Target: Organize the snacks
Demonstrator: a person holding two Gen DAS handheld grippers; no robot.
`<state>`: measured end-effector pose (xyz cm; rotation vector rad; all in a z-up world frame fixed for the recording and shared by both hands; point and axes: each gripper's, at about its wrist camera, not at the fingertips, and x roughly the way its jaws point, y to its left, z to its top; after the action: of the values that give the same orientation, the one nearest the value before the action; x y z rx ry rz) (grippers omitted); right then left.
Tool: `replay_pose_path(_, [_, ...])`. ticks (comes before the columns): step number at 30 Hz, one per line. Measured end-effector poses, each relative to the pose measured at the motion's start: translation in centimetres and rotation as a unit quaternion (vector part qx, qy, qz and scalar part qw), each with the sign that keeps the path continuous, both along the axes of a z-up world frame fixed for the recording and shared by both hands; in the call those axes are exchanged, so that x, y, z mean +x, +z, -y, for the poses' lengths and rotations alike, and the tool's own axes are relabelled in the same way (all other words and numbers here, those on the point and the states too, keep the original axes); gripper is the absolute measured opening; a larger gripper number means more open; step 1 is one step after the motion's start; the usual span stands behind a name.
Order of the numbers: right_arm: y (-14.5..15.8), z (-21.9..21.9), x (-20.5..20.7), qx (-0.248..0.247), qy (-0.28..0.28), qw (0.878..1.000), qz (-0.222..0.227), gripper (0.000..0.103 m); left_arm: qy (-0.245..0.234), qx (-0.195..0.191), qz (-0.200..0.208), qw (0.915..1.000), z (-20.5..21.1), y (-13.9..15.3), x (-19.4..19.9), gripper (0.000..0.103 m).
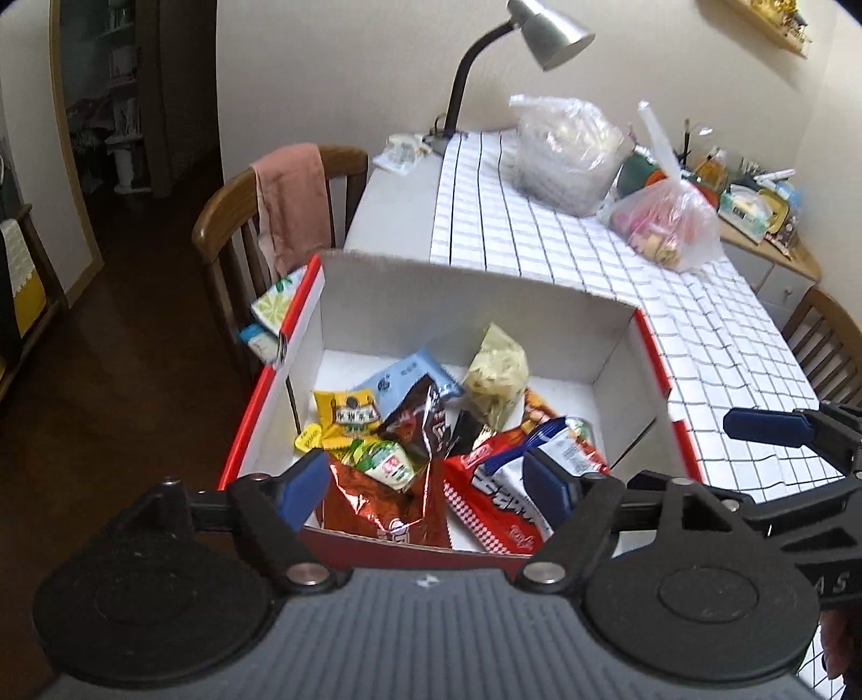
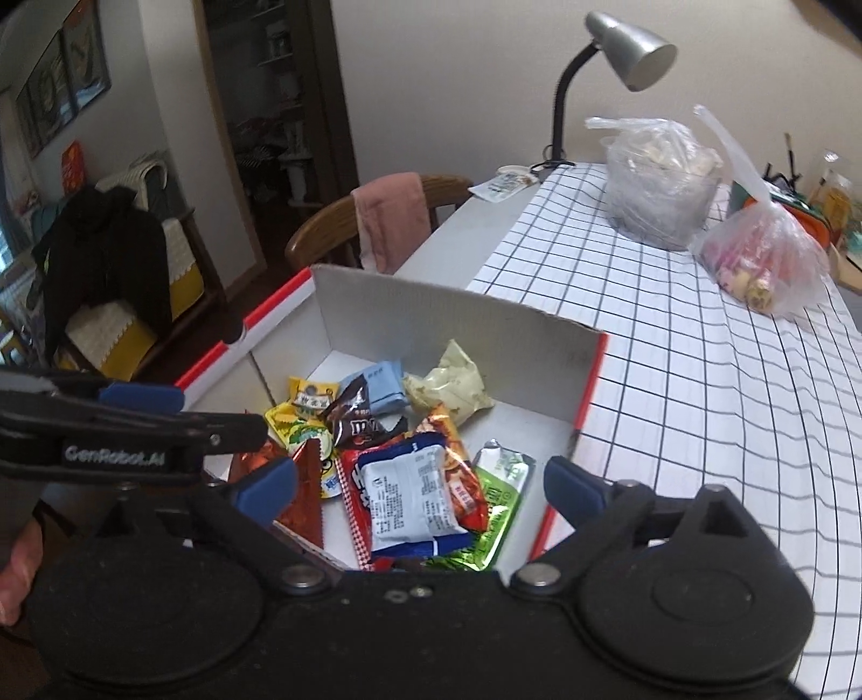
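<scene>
My left gripper [image 1: 431,484] and right gripper [image 2: 420,484] both hang wide open over the box [image 1: 474,301], gripping nothing. The snacks [image 2: 398,457] lie heaped inside the box, on the table [image 2: 673,334].

Checked table [image 2: 673,377] with snack box [image 2: 458,317]

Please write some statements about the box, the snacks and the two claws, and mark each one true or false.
1. The box holds several snack packets. True.
2. The left claw grips the blue-and-white packet. False: its jaws are open and hold nothing.
3. The right claw is open. True.
4. The lamp stands inside the box. False: it stands at the far end of the table.
5. A pink cloth hangs on a chair. True.
</scene>
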<state>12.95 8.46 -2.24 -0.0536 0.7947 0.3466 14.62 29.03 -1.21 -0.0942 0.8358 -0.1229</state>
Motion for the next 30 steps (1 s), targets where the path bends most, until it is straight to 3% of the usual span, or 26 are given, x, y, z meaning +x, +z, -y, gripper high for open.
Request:
replay_pose_path(1, [0.2, 0.3, -0.1, 0.005, -0.004, 1.0, 0.0, 0.103, -0.002, -0.001, 0.004, 1.0, 0.2, 0.3, -0.4, 0.084])
replay_pose_path(13, [1.7, 2.6, -2.6, 0.039, -0.025, 0.999, 0.017, 0.103, -0.024, -0.03, 0.029, 0.9988, 0.6, 2.4, -2.6, 0.099])
replay_pose_path(30, [1.8, 3.9, -4.6, 0.048, -0.047, 0.998, 0.021, 0.103, -0.027, 0.007, 0.052, 0.9983, 1.8, 3.6, -4.4, 0.099])
